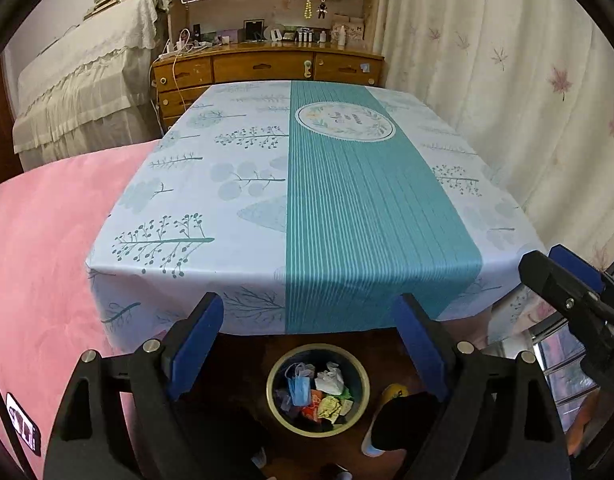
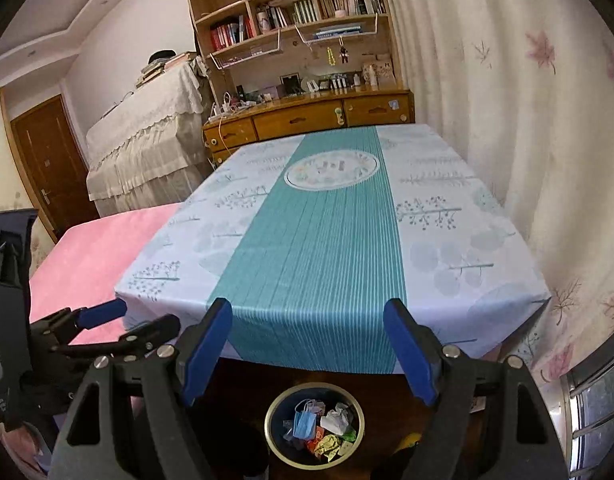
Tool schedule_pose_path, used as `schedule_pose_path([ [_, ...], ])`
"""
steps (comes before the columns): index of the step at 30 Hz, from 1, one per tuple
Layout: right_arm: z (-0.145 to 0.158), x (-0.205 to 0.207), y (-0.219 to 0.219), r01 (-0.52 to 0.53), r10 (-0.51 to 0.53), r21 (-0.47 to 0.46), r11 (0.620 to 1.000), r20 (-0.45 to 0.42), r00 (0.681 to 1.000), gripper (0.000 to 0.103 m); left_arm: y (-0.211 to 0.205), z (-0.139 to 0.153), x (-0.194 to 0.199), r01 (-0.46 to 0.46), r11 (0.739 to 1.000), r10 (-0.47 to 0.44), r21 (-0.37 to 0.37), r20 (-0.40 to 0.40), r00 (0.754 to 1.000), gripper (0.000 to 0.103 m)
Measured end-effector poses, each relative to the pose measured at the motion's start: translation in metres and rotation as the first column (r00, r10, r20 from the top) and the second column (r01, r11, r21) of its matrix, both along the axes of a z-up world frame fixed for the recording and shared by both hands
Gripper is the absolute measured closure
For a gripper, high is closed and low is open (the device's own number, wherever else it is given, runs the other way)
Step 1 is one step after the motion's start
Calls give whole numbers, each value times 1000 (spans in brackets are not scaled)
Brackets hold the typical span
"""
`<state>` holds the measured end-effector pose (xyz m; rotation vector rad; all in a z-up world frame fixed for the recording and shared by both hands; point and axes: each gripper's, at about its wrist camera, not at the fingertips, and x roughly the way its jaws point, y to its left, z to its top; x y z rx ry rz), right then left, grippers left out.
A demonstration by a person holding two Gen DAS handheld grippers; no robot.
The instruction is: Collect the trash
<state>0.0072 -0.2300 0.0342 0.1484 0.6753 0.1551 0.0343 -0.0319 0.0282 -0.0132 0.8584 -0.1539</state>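
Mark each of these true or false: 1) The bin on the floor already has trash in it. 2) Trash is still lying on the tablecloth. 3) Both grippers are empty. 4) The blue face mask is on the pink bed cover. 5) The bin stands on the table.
1) True. The bin on the floor holds a blue face mask, white crumpled paper and coloured wrappers.
2) False. The tablecloth shows only its printed pattern; no trash lies on it.
3) True. The left gripper and the right gripper both stand open with nothing between the pads.
4) False. The mask is inside the bin; the pink bed cover is bare of it.
5) False. The bin stands on the floor, below the table's near edge.
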Motion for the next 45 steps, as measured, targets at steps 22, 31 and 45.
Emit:
schedule_pose_path([
  [22, -3, -5, 12, 2, -1, 19, 1000, -29, 1000, 24, -6, 15, -13, -67, 996, 65, 61, 35, 997, 17],
  [31, -2, 1, 8, 17, -17, 6, 1000, -28, 999, 24, -9, 13, -6, -65, 996, 64, 62, 21, 998, 17],
  [45, -2, 2, 9, 17, -17, 6, 1000, -27, 999, 24, -10, 13, -2, -82, 994, 81, 70, 15, 997, 17],
])
